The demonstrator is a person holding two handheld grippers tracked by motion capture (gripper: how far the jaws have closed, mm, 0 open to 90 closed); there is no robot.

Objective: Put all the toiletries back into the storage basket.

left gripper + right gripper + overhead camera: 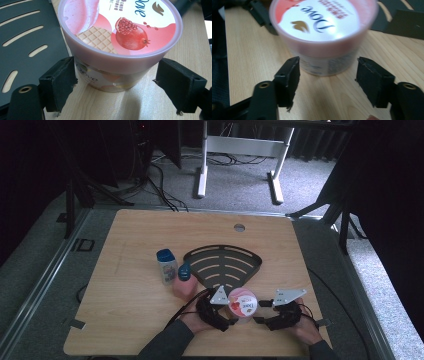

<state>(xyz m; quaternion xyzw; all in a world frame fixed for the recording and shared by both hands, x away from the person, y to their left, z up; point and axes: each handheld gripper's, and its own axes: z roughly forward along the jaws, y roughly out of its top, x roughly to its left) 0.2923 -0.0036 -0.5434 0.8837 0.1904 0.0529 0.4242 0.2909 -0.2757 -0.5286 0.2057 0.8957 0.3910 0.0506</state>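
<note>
Dove tub (120,37) upright between parted jaws, unheld; best closing left gripper (117,85) squarely below the lid rim.

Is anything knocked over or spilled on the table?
No, nothing stands out. The ice cream tub stands upright with its lid on, between the left gripper and the right gripper, both with open jaws. The blue-capped bottle and pink bottle stand upright beside the black tray. No spills.
</note>
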